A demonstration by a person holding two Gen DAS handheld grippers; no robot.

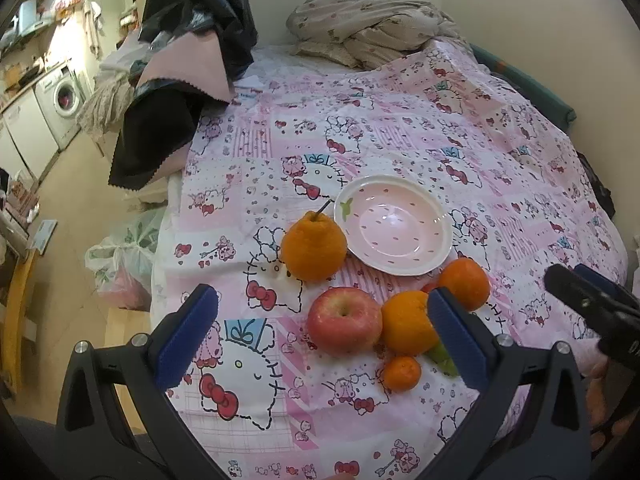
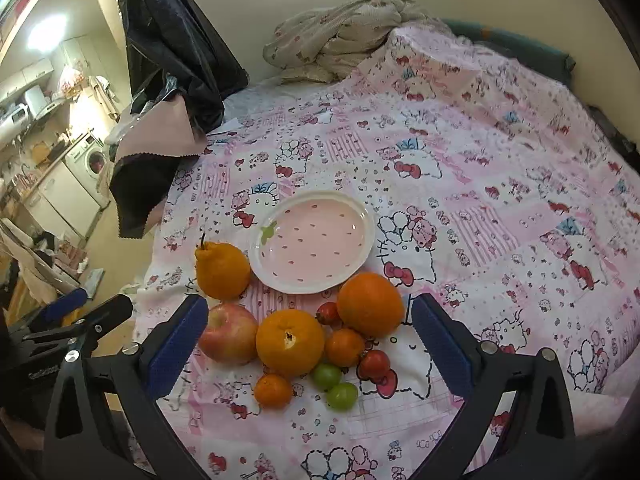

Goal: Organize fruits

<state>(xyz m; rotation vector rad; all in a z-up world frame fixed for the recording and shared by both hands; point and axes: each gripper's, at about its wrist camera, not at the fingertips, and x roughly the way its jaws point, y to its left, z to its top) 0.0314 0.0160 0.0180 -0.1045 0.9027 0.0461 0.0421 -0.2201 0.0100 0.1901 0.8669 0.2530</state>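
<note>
Both grippers hover over the bed, nothing held. Left gripper [image 1: 320, 334] has its fingers spread wide, apple [image 1: 345, 322] between them in view. Right gripper [image 2: 310, 346] is likewise wide apart, framing the fruit pile. The plate [image 2: 362, 216], pink with a white rim, sits empty on the patterned sheet [image 2: 500, 208]. Knobby stemmed orange [image 2: 222, 270] lies just left of the plate. Near side of the plate: apple, navel orange [image 2: 290, 342], round orange [image 2: 370, 304], and two small tangerines [image 2: 344, 347], clustered and mostly touching. Two red tomatoes [image 2: 374, 364] and two green ones [image 2: 342, 396], possibly grapes, view too small to tell. A crumpled blanket [image 2: 340, 40] lies at the far end.
</note>
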